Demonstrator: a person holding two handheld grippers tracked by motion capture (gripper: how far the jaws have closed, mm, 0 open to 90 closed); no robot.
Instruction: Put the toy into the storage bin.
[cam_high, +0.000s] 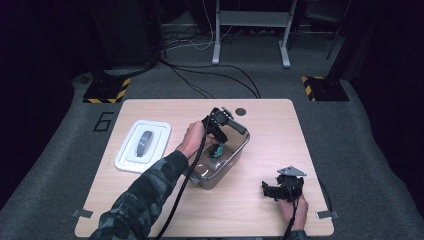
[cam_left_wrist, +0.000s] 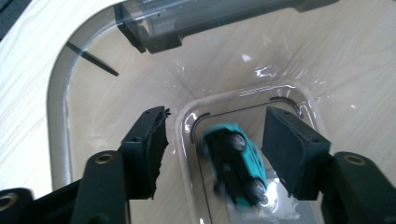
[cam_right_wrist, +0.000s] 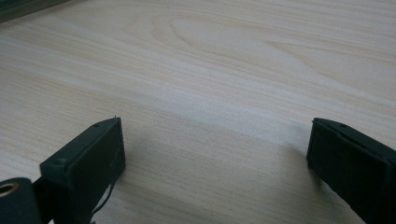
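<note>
- High view: one wooden table (cam_high: 150, 210) with rounded corners, dark carpet on all sides. One clear plastic bin (cam_high: 227, 160) sits mid-table, well in from every edge. One white lid (cam_high: 129, 155) lies flat to the bin's left, apart from it, with one grey roll (cam_high: 145, 142) resting on it.
- High view: left gripper (cam_high: 219, 145) reaches down into the bin from its far rim; a camouflage sleeve (cam_high: 145, 195) runs in from the bottom. One teal toy car (cam_high: 218, 151) shows as a small teal patch inside the bin, under the gripper.
- High view: right gripper (cam_high: 281, 192) sits near the table's near-right corner, well apart from the bin, bare wood between them. Two grippers in all.
- Left gripper view: jaws part-open, pads clear of the car on both sides; nothing gripped. The car (cam_left_wrist: 236, 163) is inside the bin, underside toward the camera, blurred, long axis running from upper left to lower right between the pads. Whether it rests on the floor I cannot tell. Bin walls close in around it; the rim (cam_left_wrist: 56, 116) curves at left.
- Right gripper view: jaws stand wide, nothing between them, bare tabletop (cam_right_wrist: 210, 70) ahead.
</note>
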